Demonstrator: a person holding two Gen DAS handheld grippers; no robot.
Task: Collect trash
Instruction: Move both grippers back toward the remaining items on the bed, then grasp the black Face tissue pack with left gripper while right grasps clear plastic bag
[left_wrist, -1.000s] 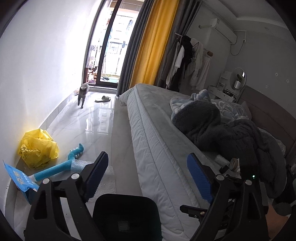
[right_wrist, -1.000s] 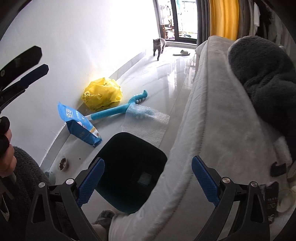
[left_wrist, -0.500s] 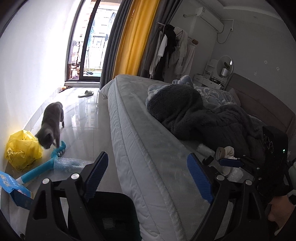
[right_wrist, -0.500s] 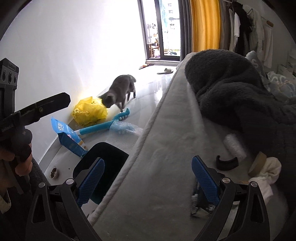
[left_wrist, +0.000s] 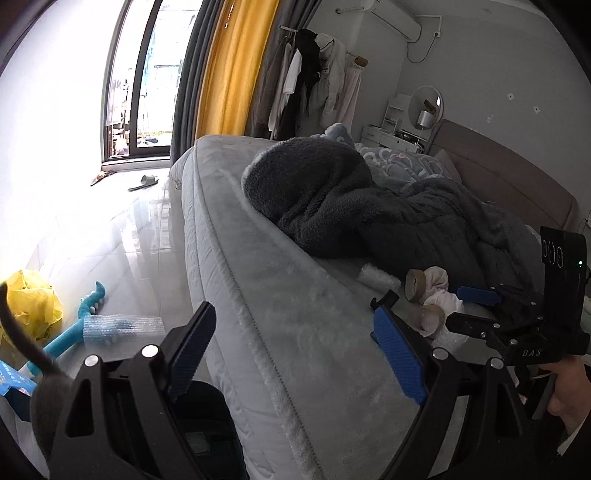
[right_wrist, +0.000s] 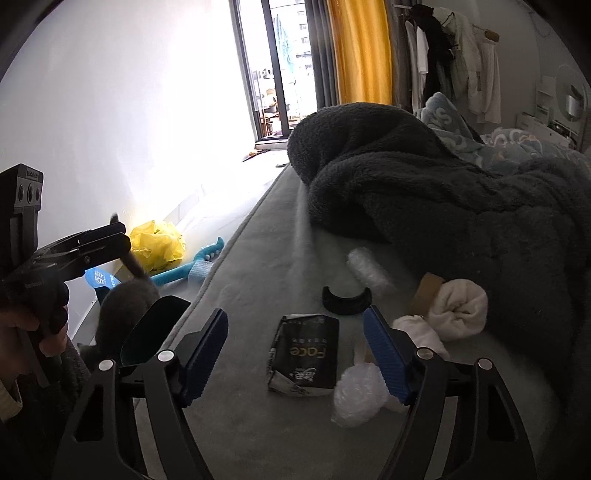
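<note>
Trash lies on the grey bed (right_wrist: 258, 266): a black "Face" packet (right_wrist: 304, 356), a black curved plastic piece (right_wrist: 346, 300), a bubble-wrap roll (right_wrist: 369, 271), a white plastic wad (right_wrist: 356, 393), tape rolls (left_wrist: 415, 284) and white cloth balls (right_wrist: 460, 308). My right gripper (right_wrist: 295, 354) is open and empty, its jaws on either side of the black packet, just above the bed. My left gripper (left_wrist: 295, 354) is open and empty over the bed edge, above the black trash bin (left_wrist: 199, 432). The bin also shows in the right wrist view (right_wrist: 155, 328).
A dark fleece blanket (right_wrist: 424, 192) is heaped on the bed. On the floor lie a yellow bag (left_wrist: 31, 306), a teal brush (left_wrist: 79, 321), bubble wrap (left_wrist: 122, 326) and a blue packet (left_wrist: 13, 376). A grey cat (right_wrist: 125, 302) is beside the bin.
Both grippers have moved right and forward over the bed, the right one down to the black packet. The cat has come from the yellow bag to the bin.
</note>
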